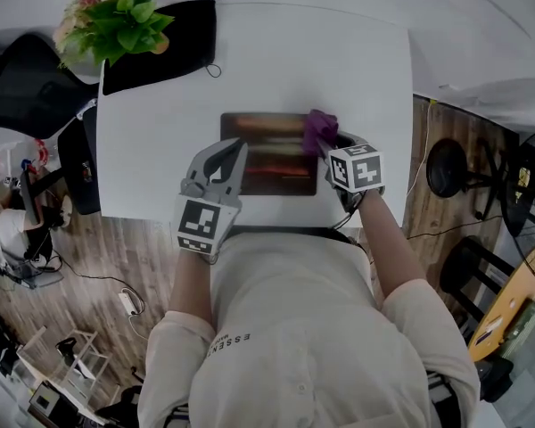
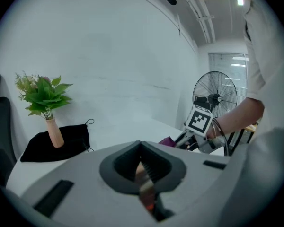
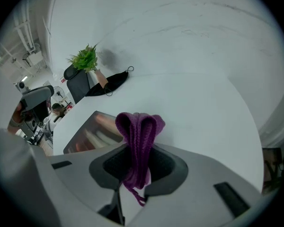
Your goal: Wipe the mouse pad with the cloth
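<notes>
A dark mouse pad (image 1: pixel 267 163) with a reddish pattern lies near the front of the white table (image 1: pixel 357 61). My left gripper (image 1: pixel 232 154) sits at the pad's left front part. In the left gripper view its jaws (image 2: pixel 143 174) are shut on a thin reddish edge of the mouse pad (image 2: pixel 145 190). My right gripper (image 1: pixel 328 145) is shut on a bunched purple cloth (image 1: pixel 319 130) over the pad's right end. In the right gripper view the purple cloth (image 3: pixel 138 141) stands up out of the right gripper (image 3: pixel 135 167), with the mouse pad (image 3: pixel 92 134) to its left.
A potted plant (image 1: pixel 116 20) in a vase stands on a black fabric bag (image 1: pixel 174 38) at the table's far left corner. A black chair (image 1: pixel 27 83) is left of the table. Black stools (image 1: pixel 448 166) and a fan (image 2: pixel 215 98) are on the right.
</notes>
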Motion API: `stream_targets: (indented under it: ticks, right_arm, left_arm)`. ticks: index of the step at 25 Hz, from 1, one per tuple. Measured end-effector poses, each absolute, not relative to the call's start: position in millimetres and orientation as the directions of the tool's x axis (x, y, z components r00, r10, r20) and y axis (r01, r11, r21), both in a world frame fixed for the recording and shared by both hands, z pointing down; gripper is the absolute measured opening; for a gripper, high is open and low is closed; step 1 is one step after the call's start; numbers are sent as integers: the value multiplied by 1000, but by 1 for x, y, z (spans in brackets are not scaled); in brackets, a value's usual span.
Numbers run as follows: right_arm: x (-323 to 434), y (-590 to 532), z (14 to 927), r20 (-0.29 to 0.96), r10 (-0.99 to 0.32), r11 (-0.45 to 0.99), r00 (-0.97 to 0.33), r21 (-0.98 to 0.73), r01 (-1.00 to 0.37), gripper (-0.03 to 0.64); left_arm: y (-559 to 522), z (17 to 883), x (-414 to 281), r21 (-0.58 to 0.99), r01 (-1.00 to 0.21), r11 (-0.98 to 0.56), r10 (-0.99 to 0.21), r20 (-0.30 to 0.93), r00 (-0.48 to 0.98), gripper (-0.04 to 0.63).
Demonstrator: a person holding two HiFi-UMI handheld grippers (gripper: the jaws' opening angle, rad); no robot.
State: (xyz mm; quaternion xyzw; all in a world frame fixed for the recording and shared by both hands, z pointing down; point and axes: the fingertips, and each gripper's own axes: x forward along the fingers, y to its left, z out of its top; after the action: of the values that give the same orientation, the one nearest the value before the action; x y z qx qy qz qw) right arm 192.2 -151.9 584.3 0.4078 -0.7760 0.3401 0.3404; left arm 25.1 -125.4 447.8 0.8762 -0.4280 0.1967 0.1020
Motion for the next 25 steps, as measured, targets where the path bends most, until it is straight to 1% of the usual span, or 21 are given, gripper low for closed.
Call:
stream_targets:
  ticks: [6, 10, 17, 25]
  right_arm:
    - [208, -151, 580, 819, -433, 404, -376, -196, -893, 94]
    - [199, -146, 562, 796, -461, 401, -391, -207, -893, 94]
    - [139, -134, 539, 750, -474, 449, -462, -245, -859, 94]
    - [47, -109, 553, 751, -369, 519, -548, -323, -792, 94]
  left_arm:
    - [-119, 441, 24, -8, -781, -624, -709, 424, 563, 2]
    - [-117, 435, 17, -16, -772, -636, -706, 417, 573, 2]
    - [-110, 433, -15, -10, -774, -634, -707, 414, 574, 2]
    - [-100, 440, -68, -7, -795, -607, -718, 433, 544, 2]
